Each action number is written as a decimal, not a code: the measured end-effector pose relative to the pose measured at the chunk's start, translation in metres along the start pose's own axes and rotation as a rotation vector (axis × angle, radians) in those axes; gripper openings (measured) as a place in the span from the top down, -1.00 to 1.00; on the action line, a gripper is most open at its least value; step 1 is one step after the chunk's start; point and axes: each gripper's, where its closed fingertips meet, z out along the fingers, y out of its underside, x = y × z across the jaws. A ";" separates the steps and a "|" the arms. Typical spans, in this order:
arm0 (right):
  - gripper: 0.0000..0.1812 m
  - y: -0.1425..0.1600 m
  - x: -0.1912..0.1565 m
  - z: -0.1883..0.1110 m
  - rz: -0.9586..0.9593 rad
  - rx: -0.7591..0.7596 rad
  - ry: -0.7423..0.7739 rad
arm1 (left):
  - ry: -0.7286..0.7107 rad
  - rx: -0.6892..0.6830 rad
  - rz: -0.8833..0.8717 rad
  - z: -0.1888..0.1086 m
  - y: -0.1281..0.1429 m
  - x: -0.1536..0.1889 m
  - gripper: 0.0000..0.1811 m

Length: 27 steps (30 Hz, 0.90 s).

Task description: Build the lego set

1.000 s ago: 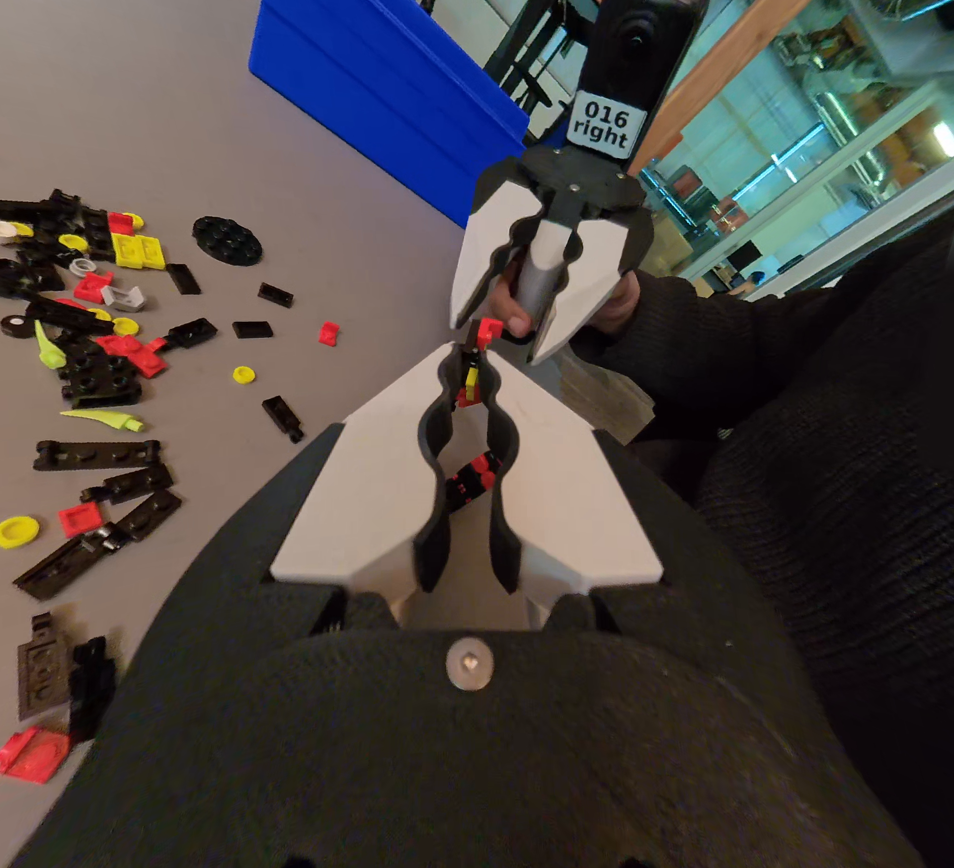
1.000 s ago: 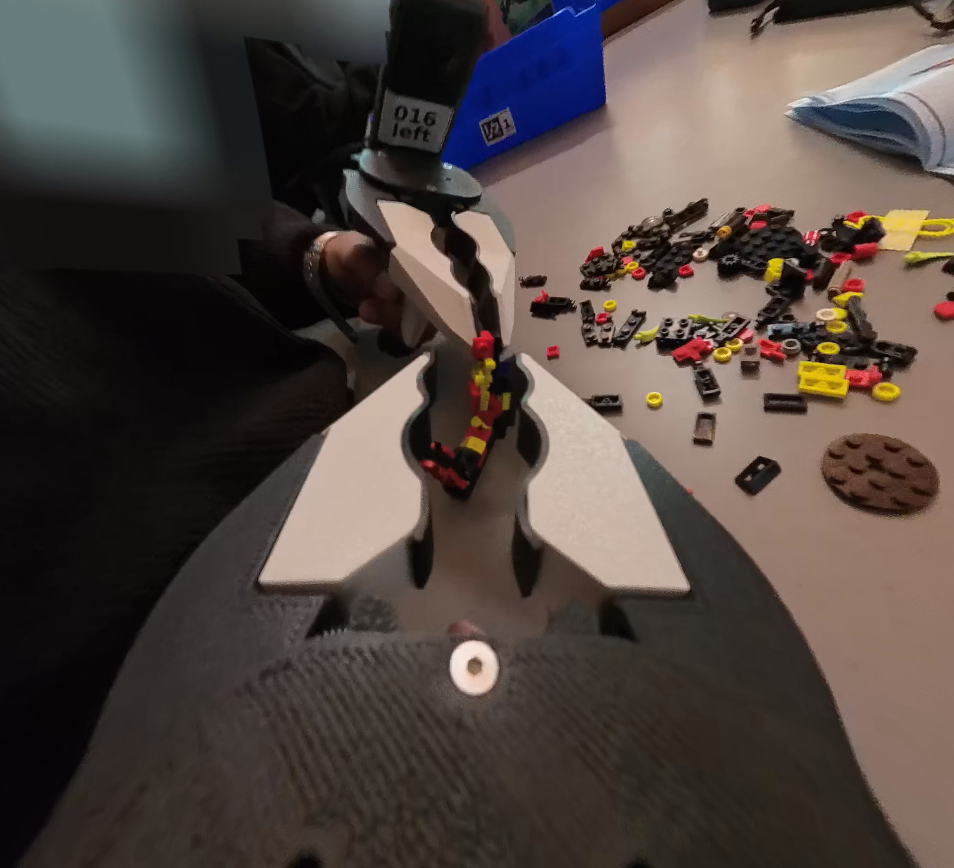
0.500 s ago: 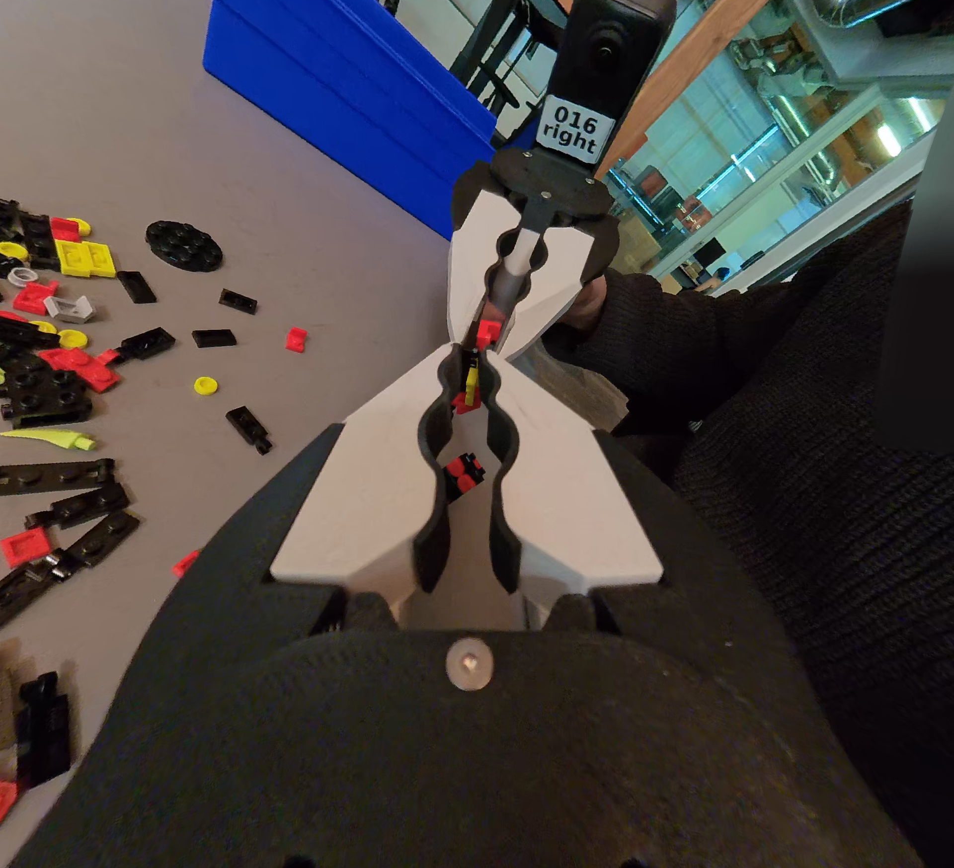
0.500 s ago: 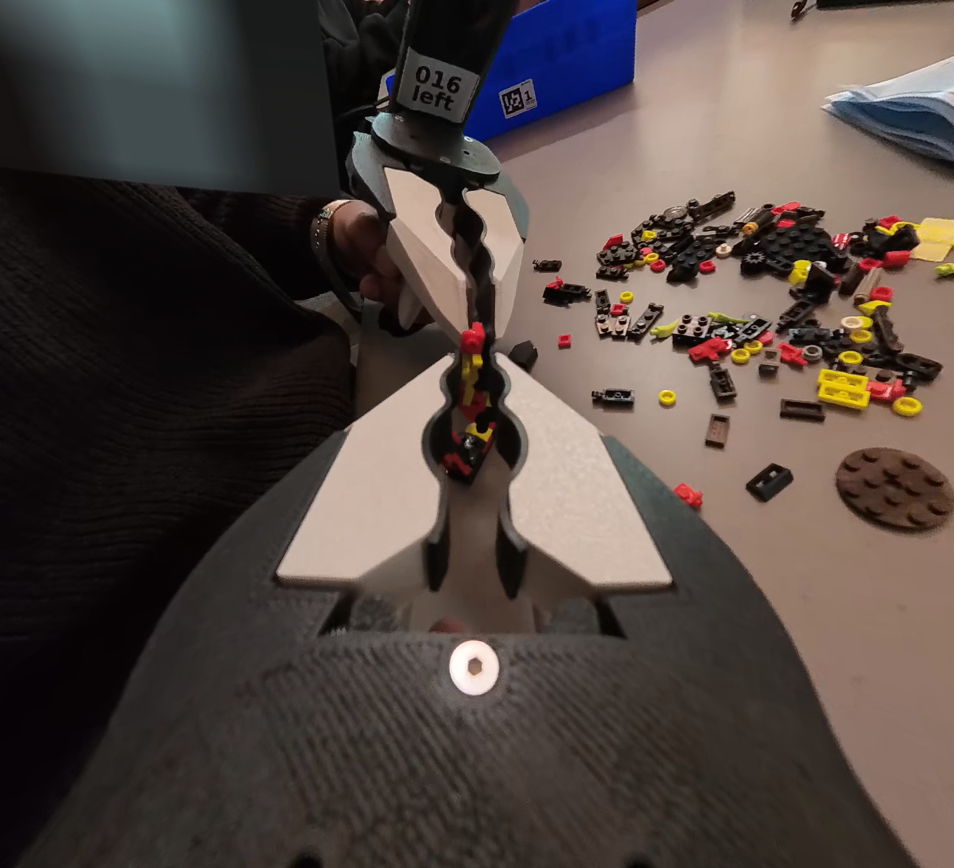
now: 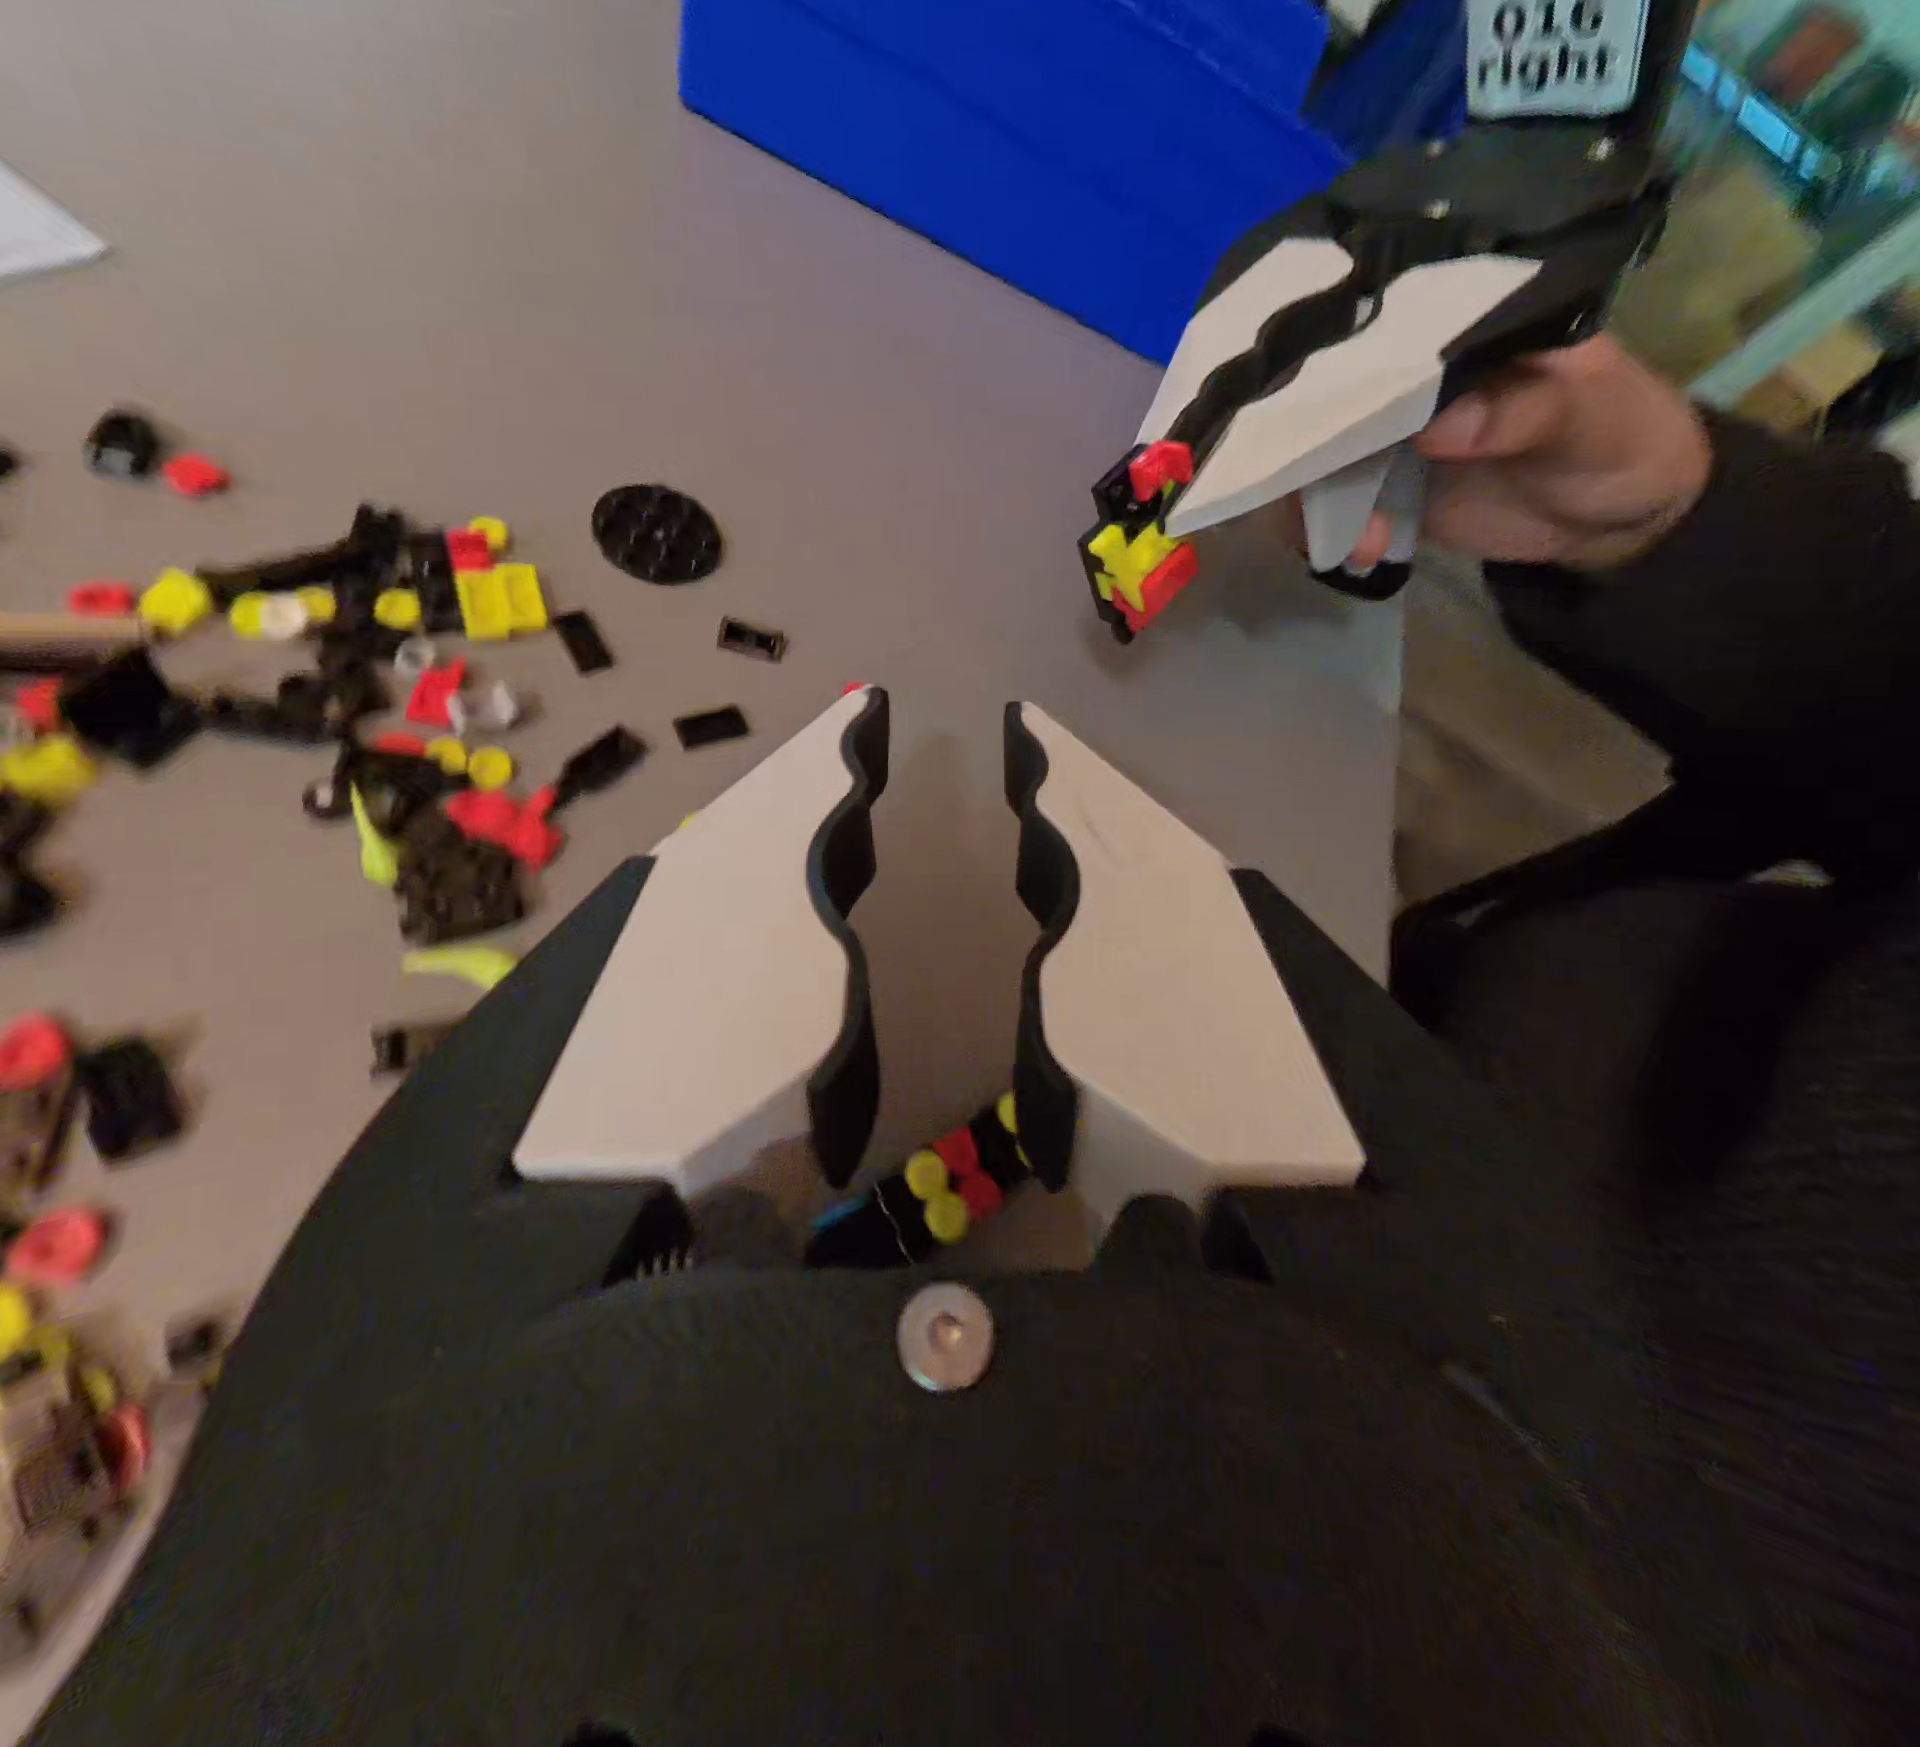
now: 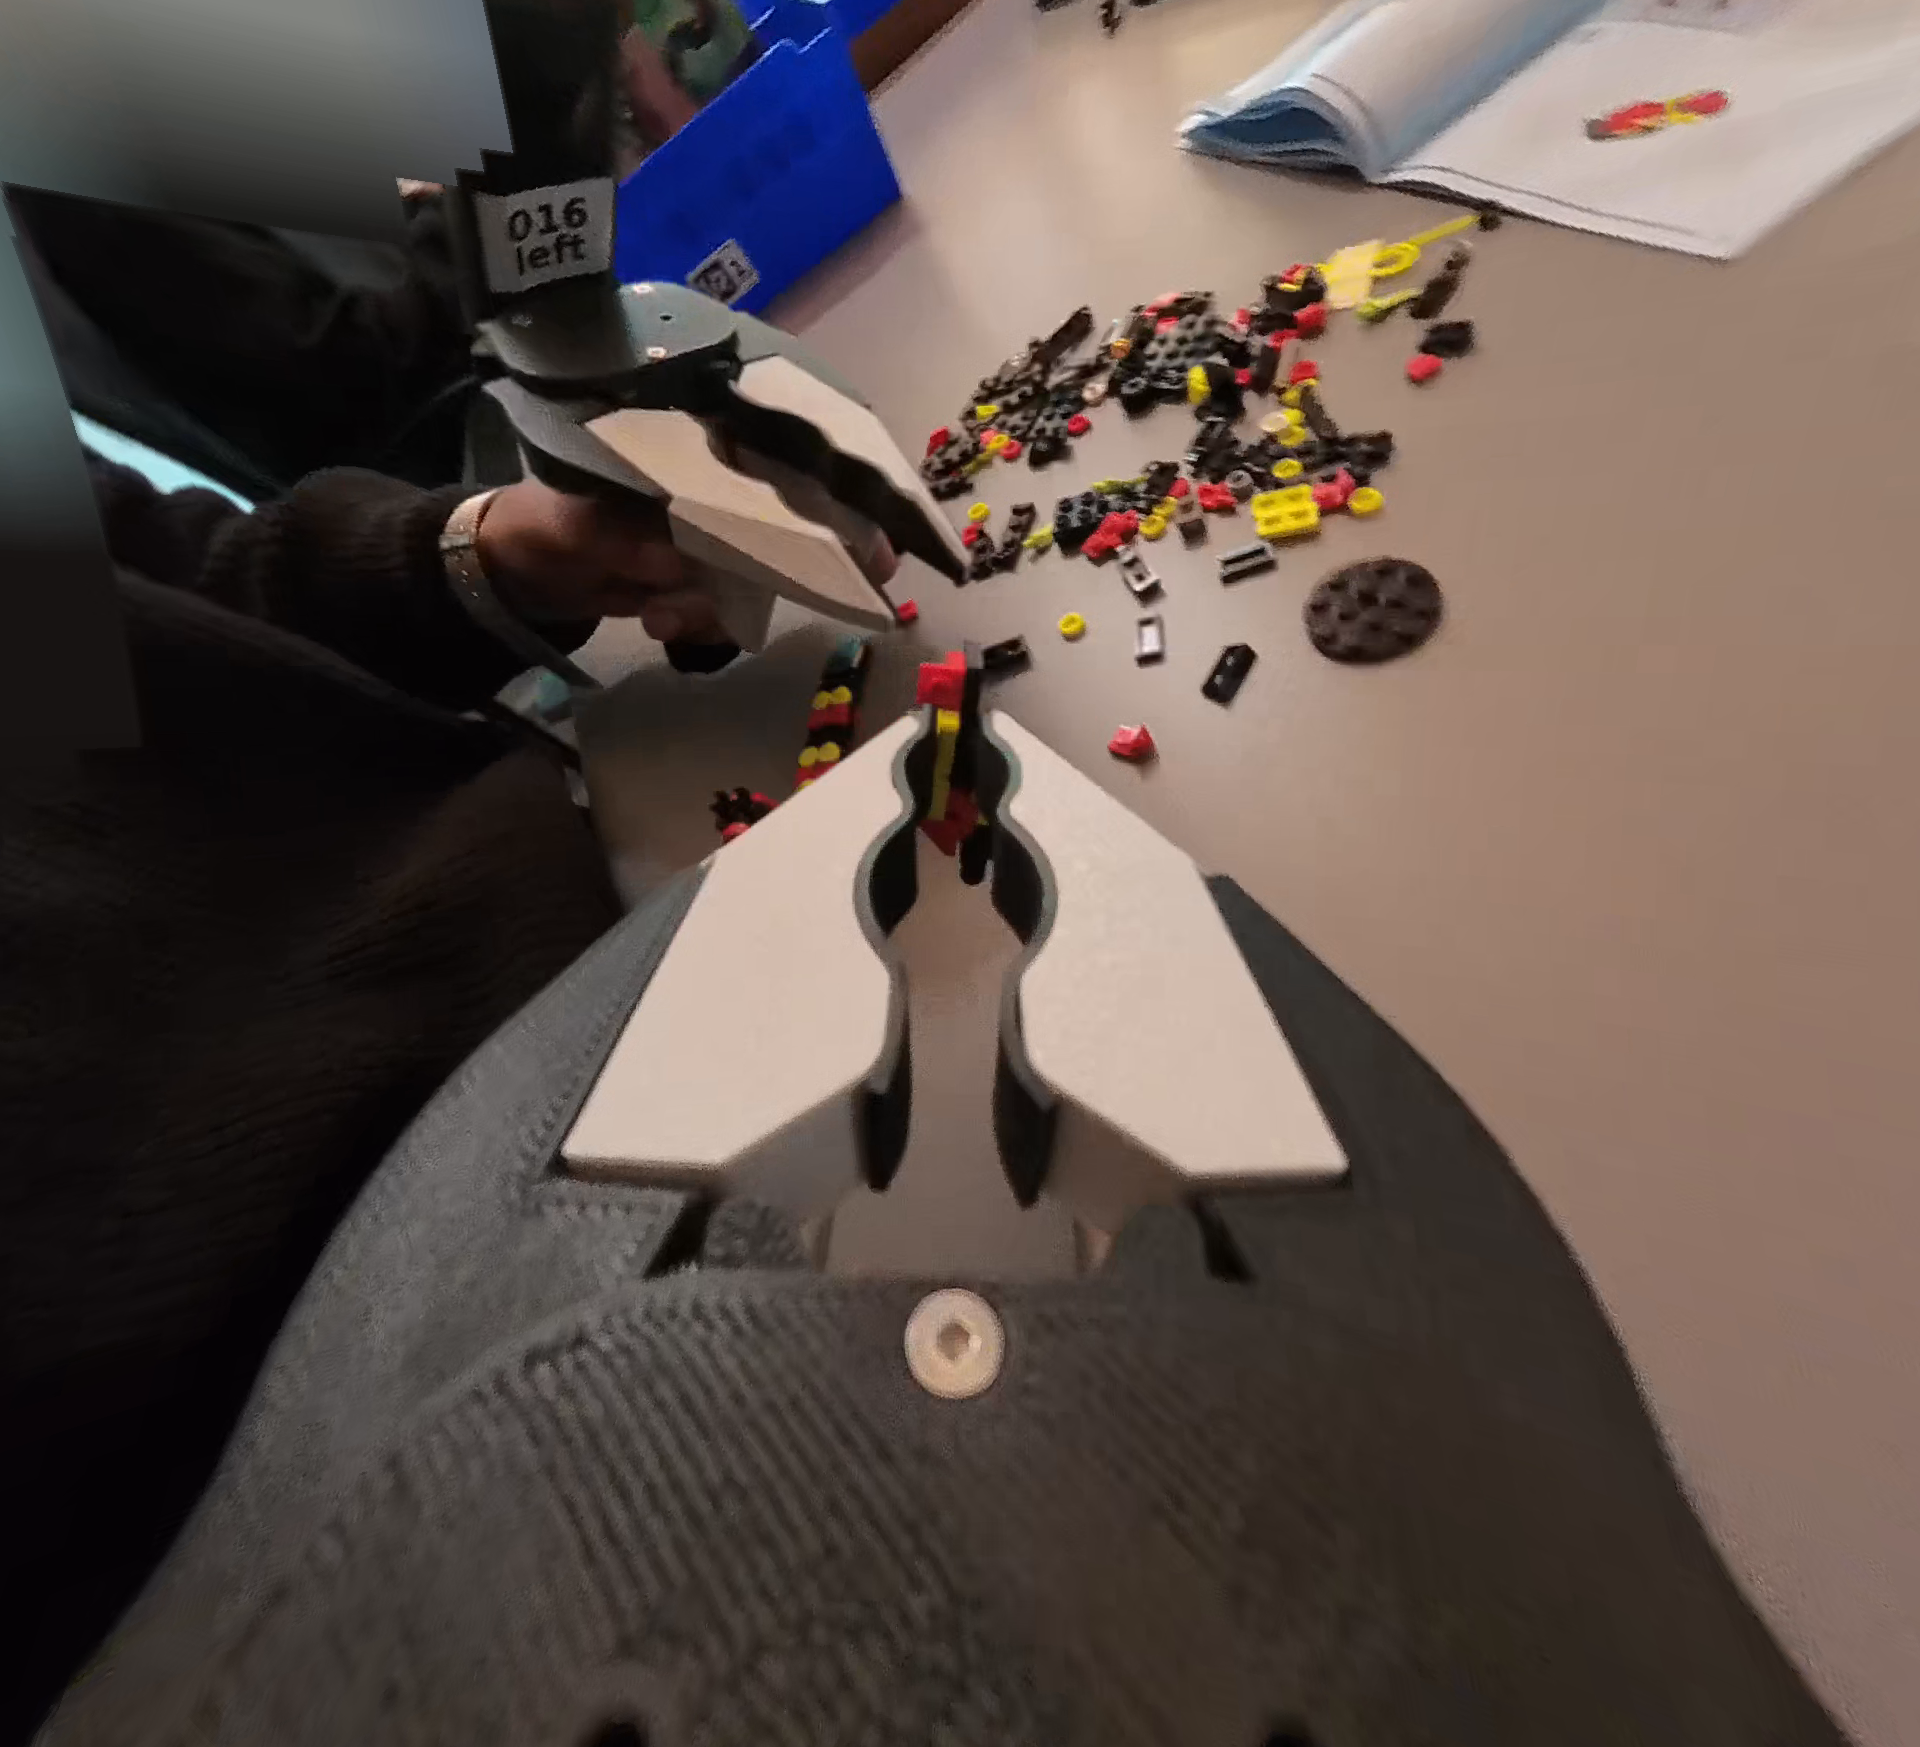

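My left gripper [image 5: 940, 708] is open and empty above the table. A black, yellow and red lego strip [image 5: 956, 1178] lies on the table under its finger bases; it also shows in the right wrist view [image 6: 831, 721]. My right gripper [image 6: 956, 723] is shut on a small red, yellow and black lego assembly [image 6: 948, 767], held above the table. In the left wrist view the right gripper [image 5: 1153, 508] is up and to the right with that assembly [image 5: 1138, 554] at its tips. In the right wrist view the left gripper [image 6: 928, 594] hovers to the left.
Several loose black, red and yellow pieces [image 5: 436, 689] lie spread on the grey table [image 5: 416, 243], also in the right wrist view [image 6: 1195, 430]. A black round plate [image 6: 1374, 596] lies beside them. A blue bin [image 5: 987, 56] stands behind. An open instruction booklet [image 6: 1558, 87] lies farther back. The left gripper's tips are roughly 6 cm from the right gripper's.
My left gripper has opened and moved away from the right one. The long strip now lies on the table. The right gripper stays shut on the small assembly.
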 end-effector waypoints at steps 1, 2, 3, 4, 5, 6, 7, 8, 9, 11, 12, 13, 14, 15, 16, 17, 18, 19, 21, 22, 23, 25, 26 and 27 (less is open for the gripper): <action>0.94 0.001 0.002 -0.003 0.031 0.004 0.003 | 0.007 -0.031 0.055 0.007 -0.002 0.000 0.78; 0.94 0.002 0.003 -0.005 0.060 0.002 0.000 | 0.022 -0.068 0.118 0.015 -0.004 0.000 0.78; 0.94 0.004 0.003 -0.006 0.085 -0.005 -0.008 | 0.046 -0.111 0.189 0.022 -0.005 -0.001 0.79; 0.94 0.006 0.004 -0.006 0.104 -0.014 -0.016 | 0.083 -0.162 0.264 0.028 -0.004 -0.001 0.78; 0.95 0.008 0.004 -0.006 0.116 -0.025 -0.020 | 0.124 -0.220 0.330 0.033 -0.001 -0.001 0.78; 0.94 0.011 0.005 -0.006 0.122 -0.037 -0.020 | 0.167 -0.285 0.387 0.038 0.002 -0.001 0.78; 0.94 0.013 0.007 -0.006 0.125 -0.049 -0.017 | 0.195 -0.348 0.434 0.042 0.005 -0.003 0.78; 0.94 0.015 0.007 -0.005 0.126 -0.058 -0.015 | 0.209 -0.402 0.478 0.046 0.007 -0.007 0.78; 0.94 0.016 0.007 -0.005 0.126 -0.063 -0.016 | 0.224 -0.447 0.514 0.050 0.008 -0.010 0.78; 0.94 0.016 0.007 -0.005 0.129 -0.063 -0.023 | 0.254 -0.535 0.569 0.056 0.012 -0.016 0.78; 0.94 0.016 0.007 -0.005 0.132 -0.062 -0.026 | 0.271 -0.577 0.592 0.058 0.015 -0.018 0.78; 0.94 0.016 0.007 -0.005 0.135 -0.061 -0.029 | 0.295 -0.622 0.609 0.058 0.019 -0.020 0.79; 0.94 0.016 0.008 -0.005 0.140 -0.060 -0.032 | 0.324 -0.669 0.619 0.057 0.025 -0.021 0.79; 0.94 0.016 0.008 -0.005 0.145 -0.058 -0.035 | 0.345 -0.707 0.627 0.056 0.029 -0.022 0.80; 0.94 0.016 0.009 -0.006 0.151 -0.056 -0.038 | 0.358 -0.729 0.634 0.055 0.032 -0.022 0.82; 0.94 0.016 0.009 -0.006 0.158 -0.052 -0.041 | 0.369 -0.741 0.640 0.053 0.032 -0.022 0.83; 0.94 0.016 0.010 -0.006 0.163 -0.050 -0.045 | 0.371 -0.760 0.644 0.051 0.033 -0.022 0.83; 0.94 0.015 0.010 -0.006 0.169 -0.047 -0.048 | 0.362 -0.780 0.649 0.048 0.034 -0.024 0.83; 0.94 0.015 0.011 -0.007 0.178 -0.044 -0.052 | 0.349 -0.809 0.653 0.041 0.035 -0.026 0.83; 0.94 0.015 0.011 -0.007 0.181 -0.043 -0.055 | 0.348 -0.818 0.649 0.037 0.037 -0.026 0.83; 0.94 0.015 0.011 -0.007 0.184 -0.042 -0.058 | 0.346 -0.829 0.643 0.033 0.039 -0.027 0.83; 0.94 0.015 0.011 -0.007 0.190 -0.041 -0.063 | 0.347 -0.859 0.635 0.023 0.044 -0.028 0.83; 0.94 0.015 0.011 -0.006 0.193 -0.041 -0.066 | 0.332 -0.850 0.640 0.023 0.043 -0.029 0.83; 0.94 0.015 0.011 -0.006 0.196 -0.041 -0.068 | 0.319 -0.825 0.643 0.024 0.040 -0.030 0.83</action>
